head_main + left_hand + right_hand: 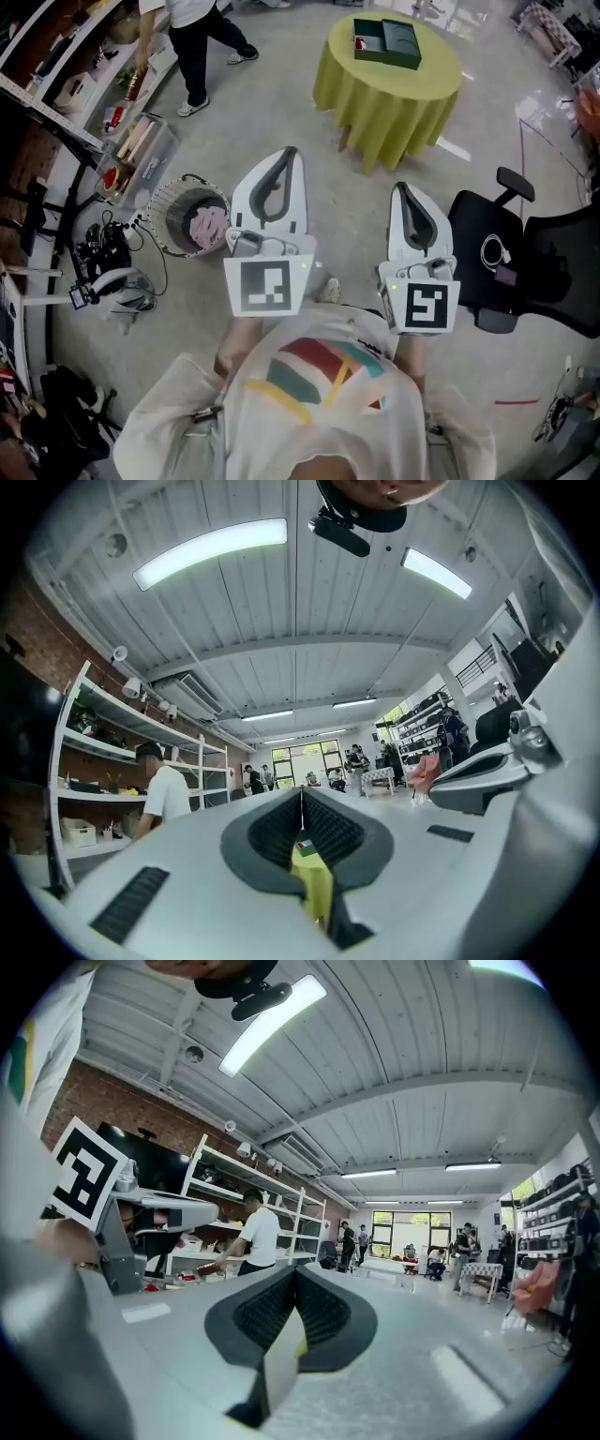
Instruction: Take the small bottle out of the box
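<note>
Box sits open on the round green-clothed table, well ahead of both grippers. Small reddish item in its left compartment is possibly the bottle; too small to confirm. Left gripper and right gripper have jaws pressed together, nothing between them, held near the person's chest.

Inside the box, the contents are too small to tell.

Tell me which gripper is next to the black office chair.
The right gripper, with the chair just beside it on its outer side; the left gripper hangs near the wire basket instead.
</note>
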Tool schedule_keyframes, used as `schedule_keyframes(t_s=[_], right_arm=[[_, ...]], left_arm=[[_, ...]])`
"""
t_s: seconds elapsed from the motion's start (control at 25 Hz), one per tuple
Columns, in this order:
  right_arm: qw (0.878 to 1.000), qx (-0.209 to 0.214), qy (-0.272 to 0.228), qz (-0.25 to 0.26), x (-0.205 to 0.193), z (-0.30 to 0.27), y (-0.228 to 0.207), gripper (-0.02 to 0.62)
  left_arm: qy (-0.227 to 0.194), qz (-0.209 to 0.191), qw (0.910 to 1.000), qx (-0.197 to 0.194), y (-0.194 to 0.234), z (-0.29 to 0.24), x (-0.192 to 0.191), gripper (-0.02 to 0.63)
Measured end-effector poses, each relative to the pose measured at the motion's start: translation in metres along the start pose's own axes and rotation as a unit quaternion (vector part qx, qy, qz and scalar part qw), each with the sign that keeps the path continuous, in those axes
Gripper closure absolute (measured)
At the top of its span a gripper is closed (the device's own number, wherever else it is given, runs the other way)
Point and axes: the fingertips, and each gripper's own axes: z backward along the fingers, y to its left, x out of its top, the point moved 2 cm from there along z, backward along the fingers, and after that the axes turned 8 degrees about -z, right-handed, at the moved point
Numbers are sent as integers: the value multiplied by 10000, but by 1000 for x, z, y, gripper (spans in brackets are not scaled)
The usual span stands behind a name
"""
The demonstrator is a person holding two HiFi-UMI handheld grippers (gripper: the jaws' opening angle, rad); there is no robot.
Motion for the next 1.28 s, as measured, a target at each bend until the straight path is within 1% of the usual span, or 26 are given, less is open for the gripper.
schedule_keyframes(t_s=[0.16, 0.32, 0.6, 0.72, 0.84, 1.0, 1.16, 1.28], right_arm=[[9999, 104, -127, 14, -1, 0, -5, 592], [9999, -108, -41, 29, -6, 2, -21, 592], [10000, -25, -20, -38, -18, 5, -43, 592], [9997, -127, 129, -172, -17, -1, -51, 592], [9998, -202, 48, -64, -10, -5, -61, 592], [9998, -153, -115, 34, -9, -10, -72, 592], [9990, -430, -125, -60, -14, -27, -94, 592], [9977, -658, -146, -25, -14, -44, -117, 592]], left_arm=[[52, -23, 10000, -4, -4, -6, 0, 591], [-6, -108, 9999, -18, -15, -15, 0, 591], [-53, 58, 10000, 17, -28, -28, -1, 591], [-56, 74, 10000, 21, -29, -32, 1, 591], [-69, 68, 9999, 40, -28, -43, 1, 591], [-151, 28, 9999, 45, -27, -61, 1, 591], [-290, 122, 9995, 20, -23, -94, -7, 591], [-524, 119, 9985, 39, -20, -126, -3, 591]])
